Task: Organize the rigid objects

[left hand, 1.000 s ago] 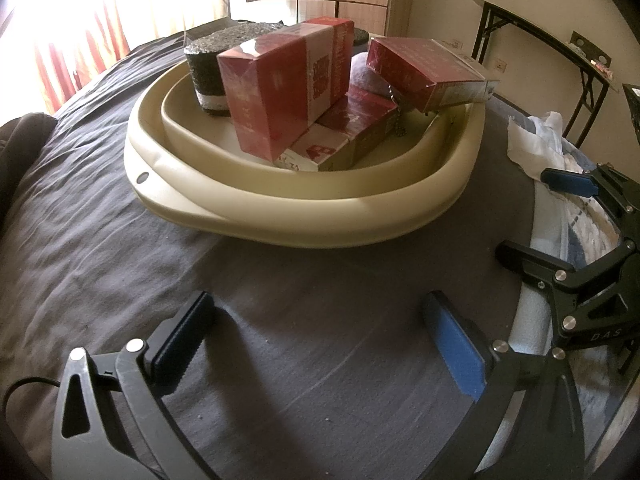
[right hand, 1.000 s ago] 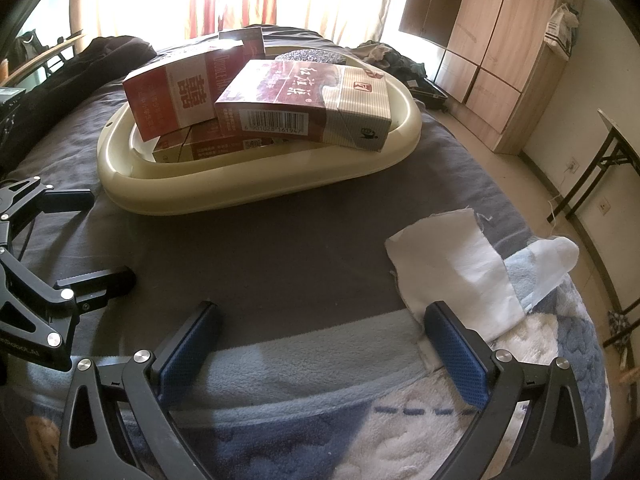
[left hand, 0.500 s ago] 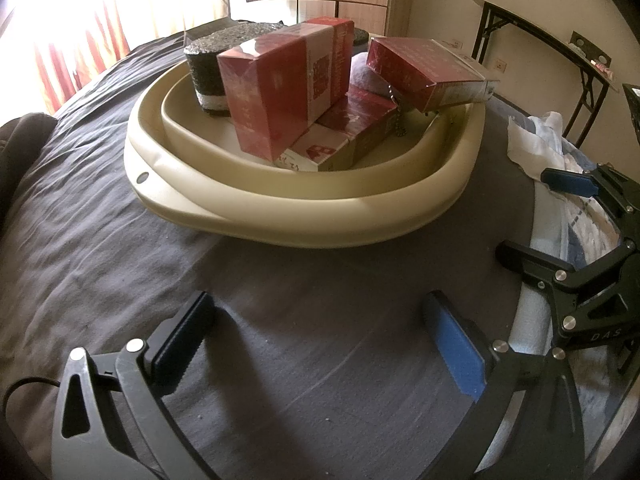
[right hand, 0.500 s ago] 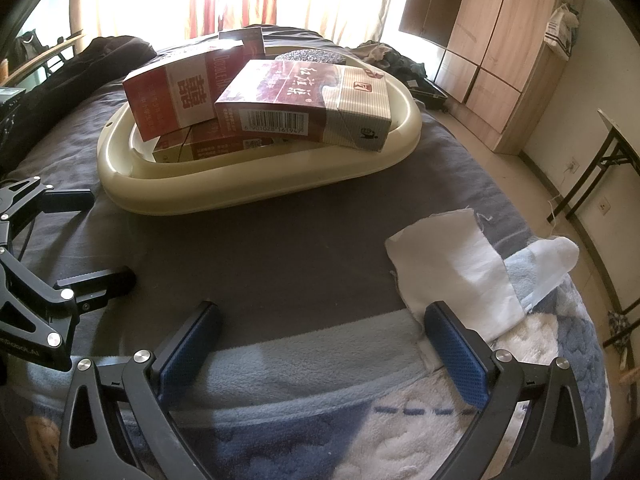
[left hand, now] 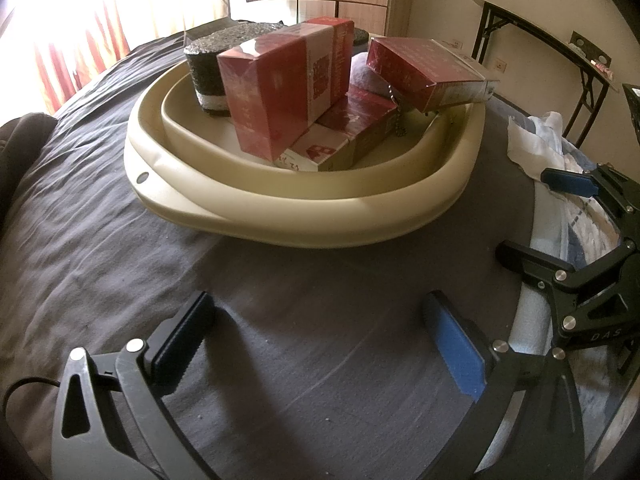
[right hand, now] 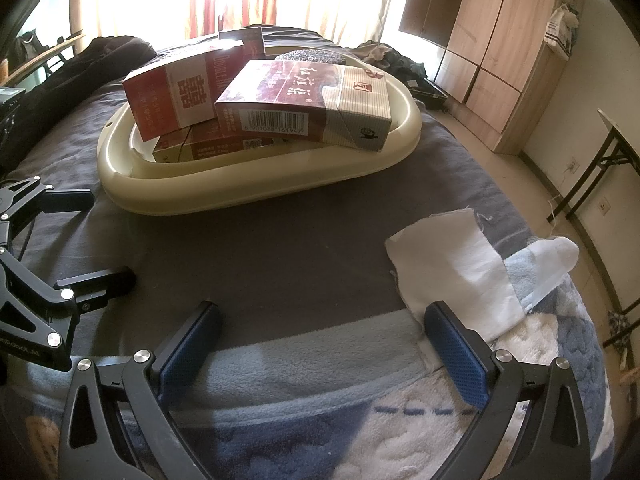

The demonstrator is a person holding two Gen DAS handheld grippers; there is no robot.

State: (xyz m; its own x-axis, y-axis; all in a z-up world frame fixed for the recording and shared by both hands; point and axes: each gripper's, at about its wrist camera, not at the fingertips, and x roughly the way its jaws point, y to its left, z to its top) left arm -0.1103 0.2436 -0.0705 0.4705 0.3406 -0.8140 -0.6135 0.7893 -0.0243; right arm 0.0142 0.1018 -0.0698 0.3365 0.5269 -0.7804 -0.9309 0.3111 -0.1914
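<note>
While both tools sit low over the bed, I see the left hand-held gripper (left hand: pixel 316 340) spread wide with nothing between its pads, bare dark grey blanket (left hand: pixel 120 248) under it. My right hand-held gripper (right hand: pixel 320 344) is likewise released and empty, over the seam where the grey blanket meets a blue-and-white towel (right hand: pixel 360 420).

Ahead of both lies the cream oval basin (left hand: pixel 304 216), its thick rolled rim facing me, with a clear strip of blanket between that rim and each set of fingertips. Inside it, a red carton (left hand: pixel 280 92) stands tilted on edge against a flat-lying carton (left hand: pixel 340 136). A maroon-and-silver carton (right hand: pixel 308 104) rests across the right rim, its end overhanging the edge. Behind the red carton stands a black foam block (left hand: pixel 212 76) with a white base.

A white cloth (right hand: pixel 452 264) lies on the blanket just ahead of my right pad (right hand: pixel 456 356), touching the towel. To the right the bed edge drops to the floor; a wooden wardrobe (right hand: pixel 496 52) stands beyond.
</note>
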